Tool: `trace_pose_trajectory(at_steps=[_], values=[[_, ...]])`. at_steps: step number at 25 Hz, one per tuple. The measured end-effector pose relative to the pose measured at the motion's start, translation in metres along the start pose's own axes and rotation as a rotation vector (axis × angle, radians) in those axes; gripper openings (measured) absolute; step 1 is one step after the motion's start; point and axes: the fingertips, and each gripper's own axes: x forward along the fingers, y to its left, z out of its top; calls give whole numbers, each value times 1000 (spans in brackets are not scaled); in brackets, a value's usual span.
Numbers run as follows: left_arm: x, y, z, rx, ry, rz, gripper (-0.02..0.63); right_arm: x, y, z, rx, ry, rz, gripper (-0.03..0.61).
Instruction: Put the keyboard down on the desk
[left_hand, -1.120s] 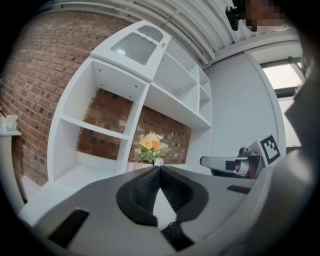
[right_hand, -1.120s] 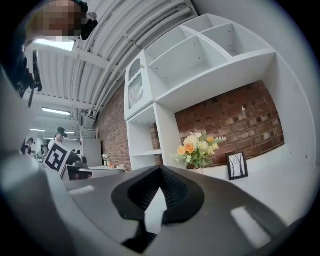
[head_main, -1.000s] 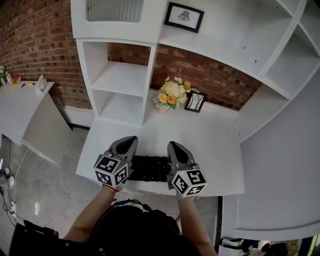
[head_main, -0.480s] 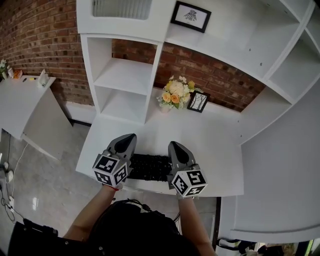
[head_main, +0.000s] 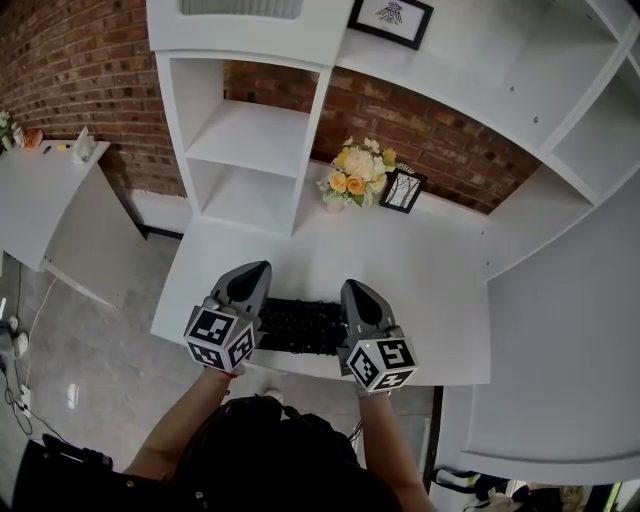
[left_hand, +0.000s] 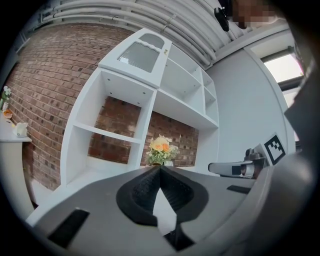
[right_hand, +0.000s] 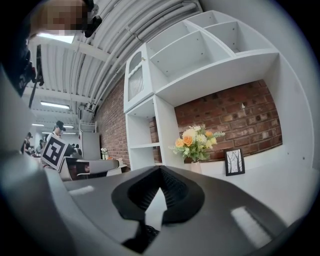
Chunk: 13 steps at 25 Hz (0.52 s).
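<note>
A black keyboard lies along the front edge of the white desk, between my two grippers. My left gripper sits over its left end and my right gripper over its right end. Both hide the keyboard's ends. In the left gripper view the jaws meet tip to tip with nothing between the tips. The right gripper view shows the same shut jaws, with a dark bit of keyboard low behind them. Whether either gripper touches the keyboard is hidden.
A vase of yellow and orange flowers and a small framed picture stand at the back of the desk against the brick wall. White shelving rises on the left and a side panel on the right. A second white table stands far left.
The head view has drifted a little, so the shelves and flowers sit slightly lower. Both grippers and the keyboard keep their places at the desk's front edge.
</note>
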Motion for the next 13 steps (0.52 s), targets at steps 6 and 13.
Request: trace_pose_trajectory(at_steps=[6, 13], values=[[1, 1, -2, 6, -2, 9, -11, 1, 0, -9, -4, 23, 1, 2], [3, 1, -6, 7, 1, 13, -11, -1, -4, -17, -5, 39, -9, 2]])
